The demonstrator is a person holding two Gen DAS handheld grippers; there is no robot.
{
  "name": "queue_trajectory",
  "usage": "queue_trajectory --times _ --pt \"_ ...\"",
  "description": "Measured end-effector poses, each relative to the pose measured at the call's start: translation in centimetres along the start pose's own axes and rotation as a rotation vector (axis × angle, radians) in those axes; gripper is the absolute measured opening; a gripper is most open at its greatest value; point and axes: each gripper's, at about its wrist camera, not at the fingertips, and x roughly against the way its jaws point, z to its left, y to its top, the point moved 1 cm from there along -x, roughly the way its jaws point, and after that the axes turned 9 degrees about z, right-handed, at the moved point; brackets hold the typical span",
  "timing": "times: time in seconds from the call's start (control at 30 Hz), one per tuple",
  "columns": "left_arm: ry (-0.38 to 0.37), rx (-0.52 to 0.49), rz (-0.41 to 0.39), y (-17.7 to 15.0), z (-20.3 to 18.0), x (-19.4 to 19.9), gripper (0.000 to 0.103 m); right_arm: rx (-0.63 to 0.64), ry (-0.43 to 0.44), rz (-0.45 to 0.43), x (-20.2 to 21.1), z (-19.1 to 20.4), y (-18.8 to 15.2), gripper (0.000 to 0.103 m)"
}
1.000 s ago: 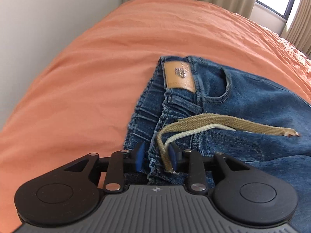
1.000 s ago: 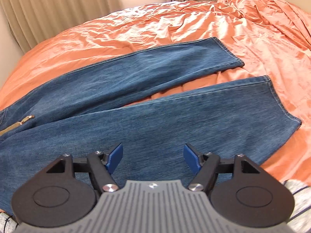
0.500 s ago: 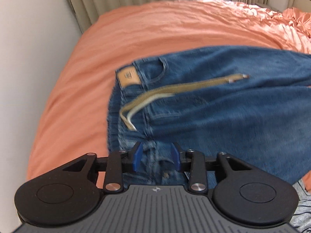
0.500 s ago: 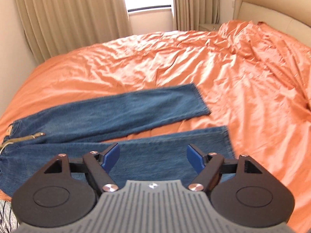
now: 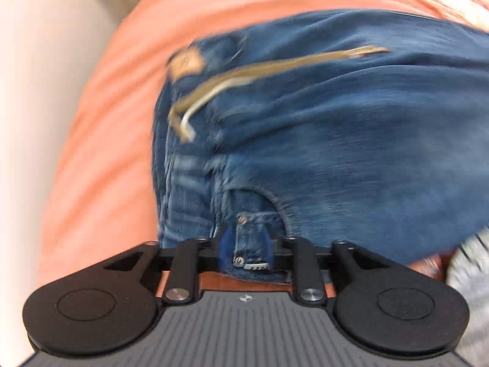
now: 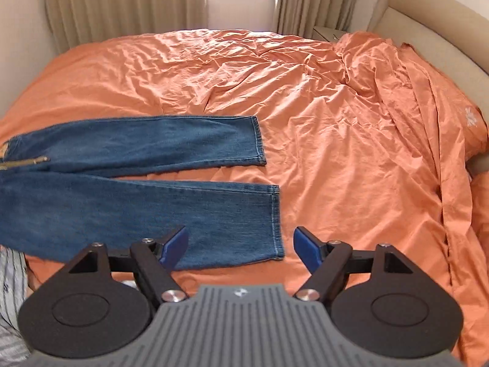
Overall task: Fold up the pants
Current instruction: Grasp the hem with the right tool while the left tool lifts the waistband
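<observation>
Blue jeans (image 6: 128, 189) lie spread on the orange bed sheet (image 6: 305, 107), legs pointing right, waist at the left. In the left wrist view the jeans (image 5: 351, 140) are blurred; a tan drawstring (image 5: 244, 76) and a leather patch (image 5: 187, 65) show near the waistband. My left gripper (image 5: 246, 252) is shut on the near corner of the waistband, by the front pocket. My right gripper (image 6: 240, 249) is open and empty, above the bed near the hem of the near leg (image 6: 275, 223).
A beige headboard (image 6: 428, 27) stands at the right, with bunched orange bedding (image 6: 428, 116) below it. Curtains (image 6: 122, 3) and a window (image 6: 241, 3) are at the back. A white wall (image 5: 39, 91) borders the bed's left side. Grey striped cloth (image 6: 10, 287) shows at the lower left.
My left gripper has moved along the waistband to the near corner and is gripping it. My right gripper has drawn back and risen, so the whole bed shows.
</observation>
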Motion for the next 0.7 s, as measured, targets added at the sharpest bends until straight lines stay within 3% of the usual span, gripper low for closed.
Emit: queue_trajectory --times 0.2,0.27,0.3,0.4,0.5,0.7 --pt "0.141 -0.361 0.015 -1.7 -2.9 2.0 0.045 0.281 -0.031 -0.027 -5.7 0.1 -3.5 0.06" --pt "0.186 -0.454 0.03 -2.3 -3.8 1.6 0.053 0.37 -0.065 -0.032 -8.6 0.6 -4.7 0.06" --pt "0.202 -0.5 0.04 -2.6 -4.4 1.2 0.059 0.415 -0.083 -0.015 -10.2 0.9 -5.2 0.057" --pt "0.239 -0.609 0.068 -3.6 -6.0 0.2 0.063 0.537 -0.129 0.051 -15.2 1.8 -6.6 0.041" --pt "0.283 -0.681 0.082 -4.2 -6.9 -1.1 0.063 0.591 -0.16 0.095 -19.0 2.3 -7.1 0.036" --pt "0.369 -0.815 0.051 -4.8 -8.1 -3.6 0.066 0.589 -0.174 0.125 -22.4 2.4 -6.6 0.036"
